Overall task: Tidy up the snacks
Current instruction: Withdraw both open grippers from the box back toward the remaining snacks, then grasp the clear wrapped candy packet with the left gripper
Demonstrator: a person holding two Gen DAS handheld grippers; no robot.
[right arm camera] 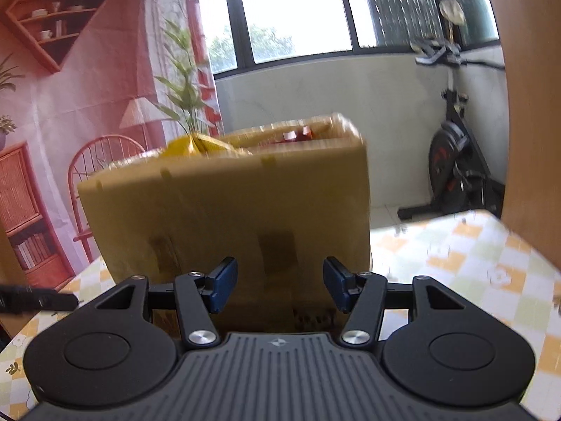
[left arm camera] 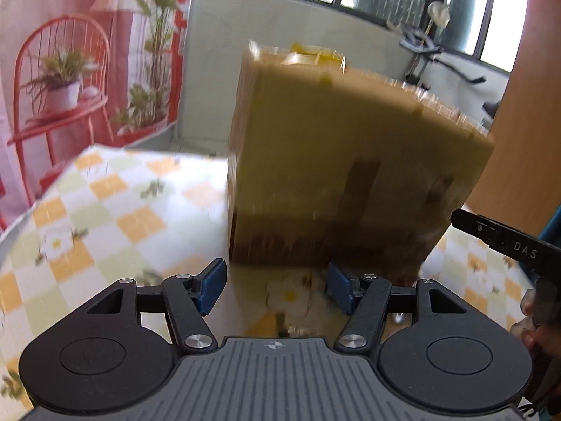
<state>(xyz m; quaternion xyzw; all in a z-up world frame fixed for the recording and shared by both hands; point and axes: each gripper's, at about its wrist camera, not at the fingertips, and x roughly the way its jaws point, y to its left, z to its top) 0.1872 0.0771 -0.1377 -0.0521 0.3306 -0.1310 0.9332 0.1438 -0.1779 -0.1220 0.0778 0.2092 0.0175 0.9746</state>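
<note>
So the big brown cardboard box sat upright on the desk with its yellow-and-white checked flower cloth, yellow snack packets poking out the top. Left hand-held gripper was spread with nothing between its blue pads, box just ahead. Right hand-held gripper was the same, spread and empty, facing the box wall. Pink printed backdrop on one side, black exercise bike by the window.

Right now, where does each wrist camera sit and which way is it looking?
Left wrist: on the left gripper, jaws apart and empty, facing the cardboard box; the right gripper's finger shows at right.
Right wrist: on the right gripper, jaws apart and empty, facing the same box.
Shared: box, checkered tablecloth, exercise bike.
</note>
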